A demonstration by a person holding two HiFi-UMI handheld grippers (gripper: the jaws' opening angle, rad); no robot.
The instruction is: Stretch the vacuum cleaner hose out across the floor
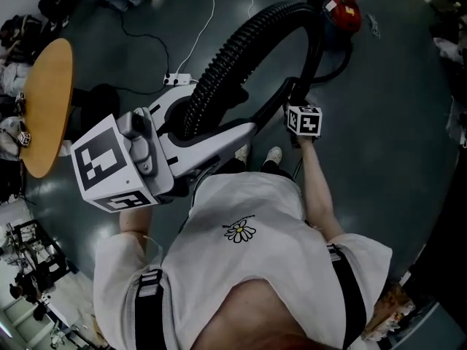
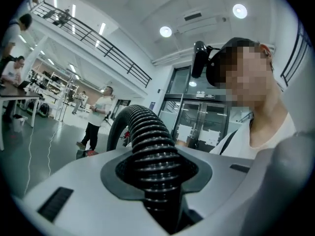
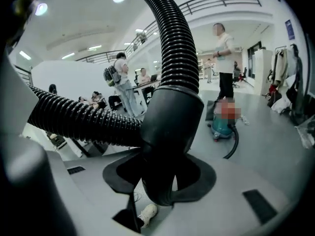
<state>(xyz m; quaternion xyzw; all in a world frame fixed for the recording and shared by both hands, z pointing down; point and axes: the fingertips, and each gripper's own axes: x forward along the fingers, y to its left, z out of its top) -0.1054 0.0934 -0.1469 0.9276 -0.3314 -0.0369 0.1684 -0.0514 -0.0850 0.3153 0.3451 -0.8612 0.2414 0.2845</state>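
Black ribbed hose (image 1: pixel 233 46) is pinched in both tools. Nearest, the left gripper (image 2: pixel 157 181) has its jaws closed tight on the ribs, and the right gripper (image 3: pixel 162 181), at 3 o'clock of it in the head view, is clamped on the smooth cuff (image 3: pixel 172 127). Between them the hose arches toward 12 o'clock, doubled rather than straight. Farther out at 1 o'clock sits the canister (image 1: pixel 343 9), nearer the right gripper. Straightening the hose probably means drawing the left grip away toward 8 o'clock.
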